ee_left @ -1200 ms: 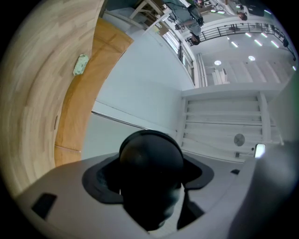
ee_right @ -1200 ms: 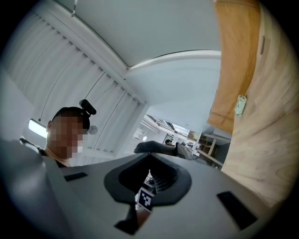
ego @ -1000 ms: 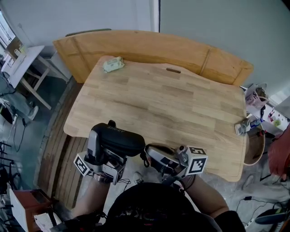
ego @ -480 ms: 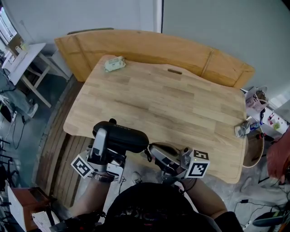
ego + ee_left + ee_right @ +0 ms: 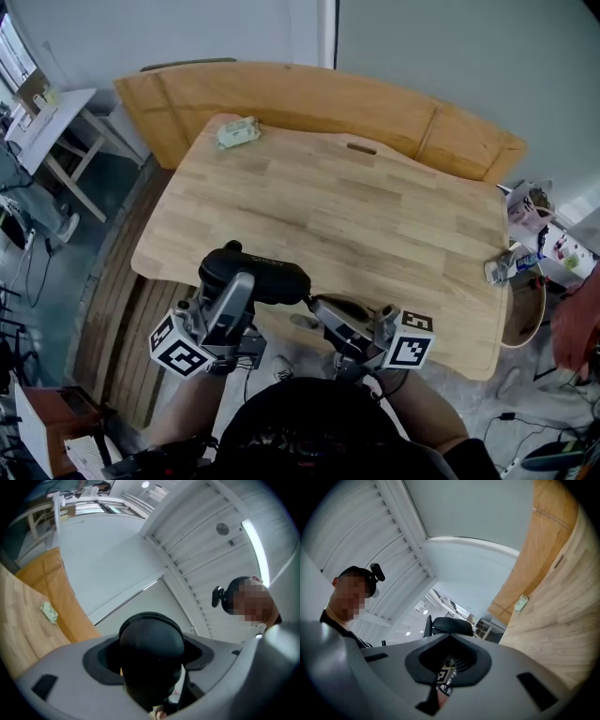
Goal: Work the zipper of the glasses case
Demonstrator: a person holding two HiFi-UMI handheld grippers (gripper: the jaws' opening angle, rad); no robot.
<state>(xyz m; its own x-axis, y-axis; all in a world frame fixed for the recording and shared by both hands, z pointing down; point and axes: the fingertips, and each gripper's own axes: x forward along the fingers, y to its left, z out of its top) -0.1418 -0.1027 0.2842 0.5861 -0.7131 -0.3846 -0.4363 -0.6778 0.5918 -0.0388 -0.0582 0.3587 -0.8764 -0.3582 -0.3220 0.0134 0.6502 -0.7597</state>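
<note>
The black glasses case (image 5: 267, 274) is held in the air just off the table's near edge. In the left gripper view the case (image 5: 151, 653) fills the gap between the jaws, which press on both its sides. My left gripper (image 5: 249, 283) is shut on it, with its marker cube low at the left. My right gripper (image 5: 315, 306) is shut, and its tips sit at the case's right end. Whether they pinch the zipper pull is hidden. In the right gripper view the case (image 5: 452, 626) shows just above the closed jaws.
The wooden table (image 5: 356, 216) stretches ahead, with a green-white packet (image 5: 236, 132) at its far left corner. A wooden board (image 5: 309, 94) leans behind it. Small items (image 5: 497, 269) lie at the right edge. A person's hand (image 5: 577, 323) is at the far right.
My left gripper has rolled with the case, which has shifted a little to the right and toward the table. The right gripper has hardly moved and stays shut.
</note>
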